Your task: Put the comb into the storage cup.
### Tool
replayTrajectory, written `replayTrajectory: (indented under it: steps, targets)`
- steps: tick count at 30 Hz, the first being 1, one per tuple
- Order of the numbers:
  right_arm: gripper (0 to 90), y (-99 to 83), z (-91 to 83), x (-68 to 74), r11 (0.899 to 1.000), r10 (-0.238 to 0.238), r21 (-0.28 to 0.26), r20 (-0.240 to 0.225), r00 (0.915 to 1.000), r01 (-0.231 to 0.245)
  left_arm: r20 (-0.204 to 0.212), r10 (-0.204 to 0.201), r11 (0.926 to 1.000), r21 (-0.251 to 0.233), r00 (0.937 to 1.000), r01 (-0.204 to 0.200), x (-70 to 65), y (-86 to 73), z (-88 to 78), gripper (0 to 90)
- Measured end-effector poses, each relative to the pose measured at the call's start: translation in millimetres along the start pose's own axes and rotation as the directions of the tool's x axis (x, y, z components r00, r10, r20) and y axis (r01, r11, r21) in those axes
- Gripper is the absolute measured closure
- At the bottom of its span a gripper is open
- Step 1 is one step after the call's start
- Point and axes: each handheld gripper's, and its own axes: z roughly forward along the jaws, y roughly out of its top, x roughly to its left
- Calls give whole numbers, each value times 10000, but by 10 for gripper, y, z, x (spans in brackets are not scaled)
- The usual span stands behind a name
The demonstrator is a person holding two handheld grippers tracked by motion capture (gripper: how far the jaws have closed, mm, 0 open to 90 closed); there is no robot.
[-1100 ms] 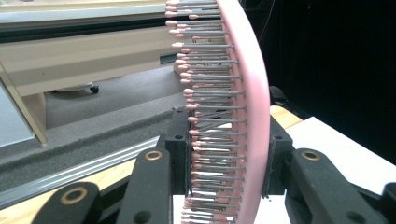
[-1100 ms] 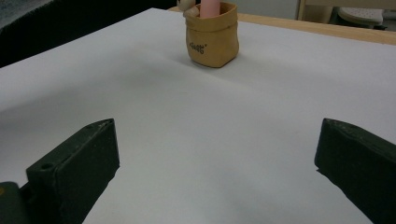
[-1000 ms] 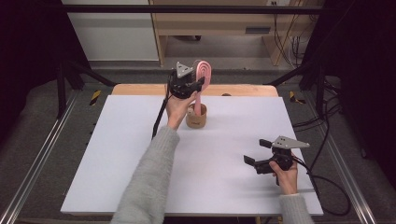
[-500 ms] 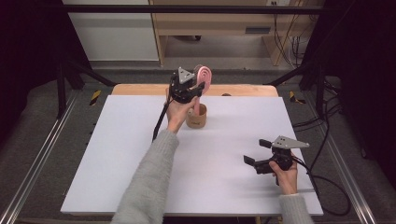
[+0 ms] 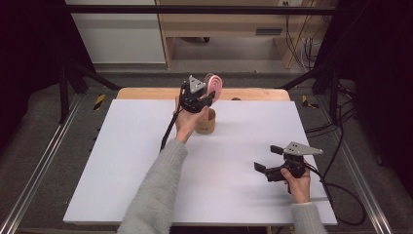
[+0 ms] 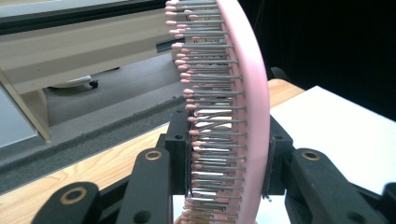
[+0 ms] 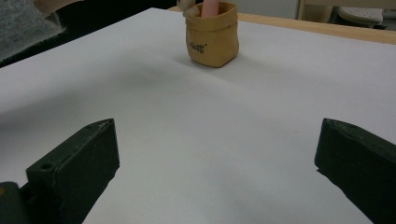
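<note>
A pink hairbrush [image 5: 215, 86] stands upright with its handle [image 7: 209, 8] down inside a small tan pouch [image 5: 206, 122] near the far middle of the white table top. My left gripper [image 5: 203, 99] is shut on the brush head; in the left gripper view the pads press on the pink back and the bristles [image 6: 212, 112]. My right gripper [image 5: 267, 158] rests low at the near right, open, with nothing between its jaws. It faces the pouch [image 7: 211, 35] across bare table.
The white board [image 5: 122, 161] lies on a wooden table whose far edge [image 5: 146, 93] shows behind the pouch. Metal rails run along both sides. A black cable [image 5: 341, 195] trails from the right gripper. Wooden furniture stands behind the table.
The left gripper with the brush has shifted slightly to the right over the pouch. The right gripper has kept still.
</note>
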Motion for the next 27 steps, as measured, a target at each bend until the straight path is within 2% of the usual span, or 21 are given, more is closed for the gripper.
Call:
replayTrajectory:
  steps: [14,27]
  targets:
    - [5,1,0,1,10000,23,-13,16,10000,-23,82,432,9984,-367,9990,-429,-119,-64,-48,626]
    - [5,1,2,2,10000,9,-10,40,10000,-9,102,939,9935,-656,9955,-930,-213,-138,-151,621]
